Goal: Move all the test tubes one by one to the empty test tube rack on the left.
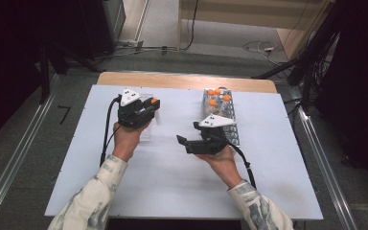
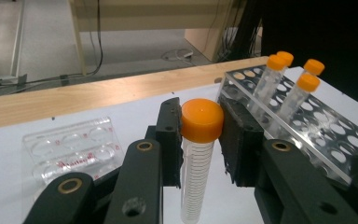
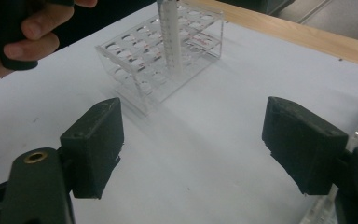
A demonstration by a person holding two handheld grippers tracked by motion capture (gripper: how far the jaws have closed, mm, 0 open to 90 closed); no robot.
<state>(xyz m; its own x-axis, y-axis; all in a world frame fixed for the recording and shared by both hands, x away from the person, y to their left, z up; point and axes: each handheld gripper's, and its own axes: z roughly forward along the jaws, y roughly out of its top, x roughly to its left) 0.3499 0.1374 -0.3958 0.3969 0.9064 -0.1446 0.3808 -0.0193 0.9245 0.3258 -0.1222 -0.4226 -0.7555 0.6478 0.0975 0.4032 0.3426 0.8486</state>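
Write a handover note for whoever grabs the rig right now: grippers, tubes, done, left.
Left gripper: shut on an orange-capped tube, pads just under the cap, tube upright and held above the white table.
Right gripper: open, nothing between the jaws, hovering over bare table beside the rack.
Rack: clear plastic, at the table's far right; four capped tubes stand in its far end, most holes free.
A clear well plate lies flat near the left gripper.
Done: four tubes racked, one more picked up.
Left: probably seat the held tube in a free hole, then release.
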